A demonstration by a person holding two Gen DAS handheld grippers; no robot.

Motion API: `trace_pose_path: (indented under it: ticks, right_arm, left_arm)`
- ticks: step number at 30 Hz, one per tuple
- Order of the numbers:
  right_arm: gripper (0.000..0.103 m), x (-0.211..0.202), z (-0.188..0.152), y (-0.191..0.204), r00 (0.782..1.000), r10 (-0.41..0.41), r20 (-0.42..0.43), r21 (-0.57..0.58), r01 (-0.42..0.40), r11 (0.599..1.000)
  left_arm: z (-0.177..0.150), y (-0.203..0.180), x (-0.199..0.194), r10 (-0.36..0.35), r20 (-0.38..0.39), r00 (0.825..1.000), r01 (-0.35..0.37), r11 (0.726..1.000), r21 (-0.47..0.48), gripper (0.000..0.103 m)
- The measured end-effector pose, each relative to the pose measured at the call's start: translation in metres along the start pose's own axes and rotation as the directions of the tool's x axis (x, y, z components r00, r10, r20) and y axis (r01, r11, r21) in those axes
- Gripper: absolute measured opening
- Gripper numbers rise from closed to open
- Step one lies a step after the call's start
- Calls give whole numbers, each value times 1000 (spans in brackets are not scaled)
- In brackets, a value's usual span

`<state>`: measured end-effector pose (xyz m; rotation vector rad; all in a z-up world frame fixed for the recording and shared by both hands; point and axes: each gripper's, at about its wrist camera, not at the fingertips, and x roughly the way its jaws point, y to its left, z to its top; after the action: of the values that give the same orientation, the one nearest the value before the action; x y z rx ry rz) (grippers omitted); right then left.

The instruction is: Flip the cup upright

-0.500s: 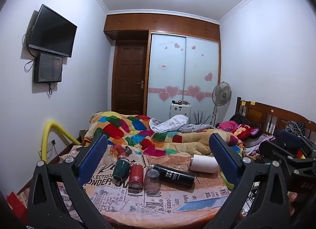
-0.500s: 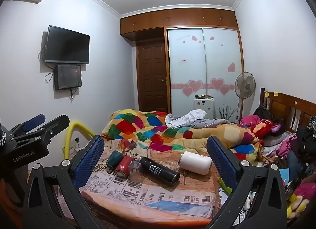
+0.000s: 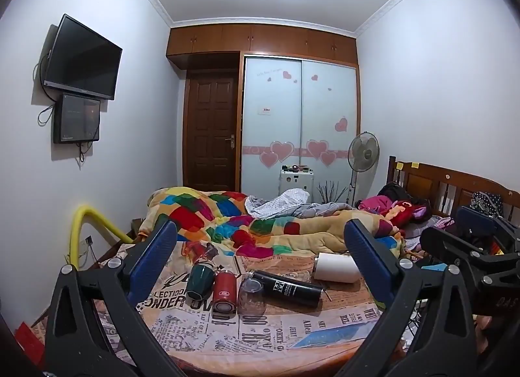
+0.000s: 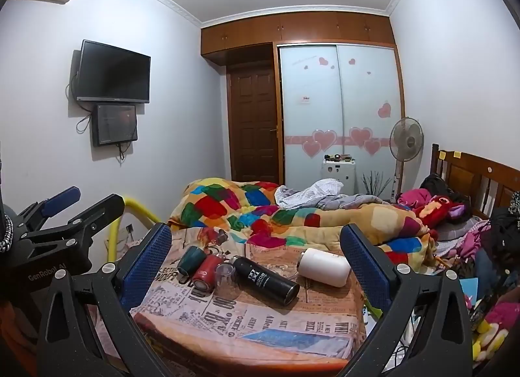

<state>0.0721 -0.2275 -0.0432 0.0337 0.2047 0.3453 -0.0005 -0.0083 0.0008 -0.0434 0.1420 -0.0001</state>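
Several cups lie on their sides on a newspaper-print cloth: a dark green cup [image 3: 199, 282] [image 4: 189, 260], a red cup [image 3: 224, 291] [image 4: 206, 272], a clear glass [image 3: 251, 295] [image 4: 224, 274], a black flask [image 3: 287, 288] [image 4: 265, 279] and a white cup [image 3: 336, 267] [image 4: 323, 266]. My left gripper [image 3: 260, 266] is open and empty, held back from the cups. My right gripper [image 4: 255, 263] is open and empty, also short of them. Each gripper shows at the edge of the other's view, the right gripper [image 3: 471, 247] and the left gripper [image 4: 65, 214].
The cloth covers a round table [image 3: 260, 354] [image 4: 227, 341] at the foot of a bed with a patchwork quilt [image 3: 247, 227]. A yellow tube [image 3: 84, 224] stands left. A wooden headboard [image 3: 448, 185], clothes and toys lie right. A fan [image 3: 363, 152] stands behind.
Both views have shifted very slightly; the cups have not moved and both grippers stay open.
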Motion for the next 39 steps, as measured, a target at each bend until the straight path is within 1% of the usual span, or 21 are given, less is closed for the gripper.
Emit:
trace_pose_path:
  ticks: [39]
  right_arm:
    - [103, -2, 1, 3, 1000, -3, 1, -5, 3, 1000]
  left_arm:
    - [-3, -2, 0, -7, 4, 1000, 7, 1000, -14, 103]
